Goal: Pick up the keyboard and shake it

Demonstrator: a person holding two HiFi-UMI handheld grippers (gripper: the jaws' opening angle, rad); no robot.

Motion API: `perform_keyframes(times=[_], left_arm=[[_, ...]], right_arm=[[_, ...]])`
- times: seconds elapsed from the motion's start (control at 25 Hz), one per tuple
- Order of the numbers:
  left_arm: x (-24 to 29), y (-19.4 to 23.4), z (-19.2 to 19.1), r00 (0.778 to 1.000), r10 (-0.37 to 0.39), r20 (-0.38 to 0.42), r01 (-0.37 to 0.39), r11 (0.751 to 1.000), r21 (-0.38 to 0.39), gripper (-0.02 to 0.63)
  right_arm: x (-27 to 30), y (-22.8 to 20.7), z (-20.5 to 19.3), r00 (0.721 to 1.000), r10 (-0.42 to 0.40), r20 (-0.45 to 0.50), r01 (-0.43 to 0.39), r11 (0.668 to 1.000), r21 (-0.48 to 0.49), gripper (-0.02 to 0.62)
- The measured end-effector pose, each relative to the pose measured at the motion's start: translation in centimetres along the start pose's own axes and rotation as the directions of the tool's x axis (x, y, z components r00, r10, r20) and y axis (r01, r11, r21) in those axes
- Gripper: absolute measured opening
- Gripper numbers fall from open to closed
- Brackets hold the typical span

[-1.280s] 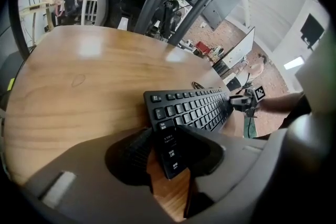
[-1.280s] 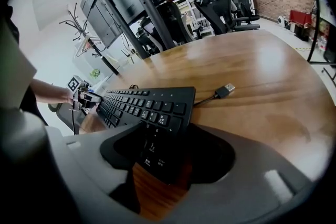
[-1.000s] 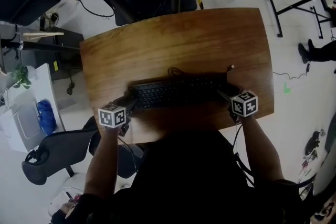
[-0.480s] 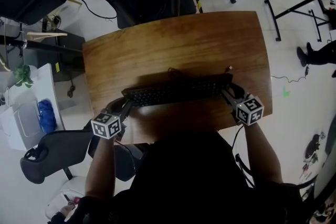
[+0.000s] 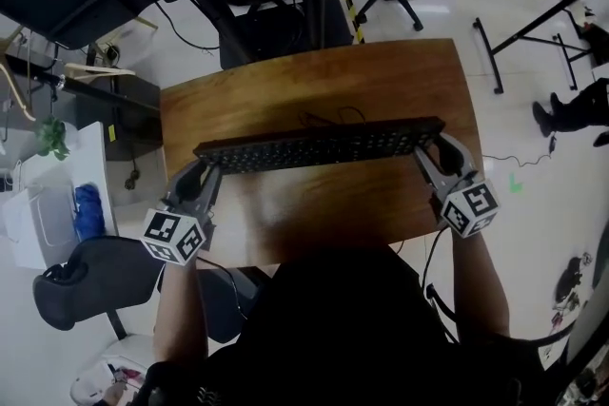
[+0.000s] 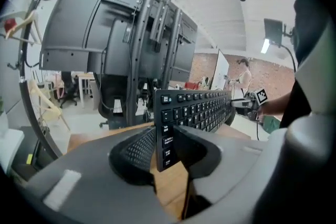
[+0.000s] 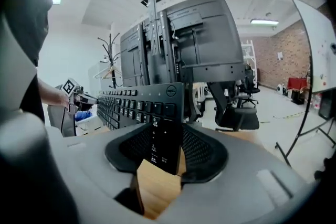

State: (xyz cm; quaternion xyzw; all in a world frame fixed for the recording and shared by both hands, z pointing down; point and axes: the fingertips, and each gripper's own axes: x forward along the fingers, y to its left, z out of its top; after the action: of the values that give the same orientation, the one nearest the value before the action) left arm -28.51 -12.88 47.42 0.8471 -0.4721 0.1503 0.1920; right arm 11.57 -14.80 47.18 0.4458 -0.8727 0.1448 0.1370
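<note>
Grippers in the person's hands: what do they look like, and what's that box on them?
The left gripper and right gripper are grey, with two wide curved jaws lined with black dotted pads. Each carries a white cube printed with black square markers. The person wears a black top.

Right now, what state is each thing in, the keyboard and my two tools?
Keyboard: lifted off the wooden table, held by both ends.
Left tool: jaws just closed in, clamped on the keyboard's left end.
Right tool: jaws just closed in, clamped on the keyboard's right end.
</note>
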Motion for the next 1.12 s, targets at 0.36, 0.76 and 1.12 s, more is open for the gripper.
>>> perform_keyframes(times=[0.36, 0.76, 1.12], left_arm=[[-3.7, -1.0, 8.3, 0.976, 0.035, 0.215, -0.063, 0.990, 0.128, 0.100], [-9.5, -4.5, 17.4, 0.905, 0.044, 0.423, -0.174, 0.947, 0.272, 0.098], [-14.3, -8.3, 23.5, 0.797, 0.006, 0.604, -0.242, 0.919, 0.310, 0.100]], right_arm=[[-2.9, 1.4, 9.0, 0.975, -0.003, 0.221, 0.036, 0.988, -0.149, 0.179], [-7.3, 2.8, 15.9, 0.904, 0.010, 0.427, 0.091, 0.972, -0.215, 0.179], [-12.3, 4.4, 21.3, 0.794, 0.026, 0.607, 0.180, 0.944, -0.276, 0.181]])
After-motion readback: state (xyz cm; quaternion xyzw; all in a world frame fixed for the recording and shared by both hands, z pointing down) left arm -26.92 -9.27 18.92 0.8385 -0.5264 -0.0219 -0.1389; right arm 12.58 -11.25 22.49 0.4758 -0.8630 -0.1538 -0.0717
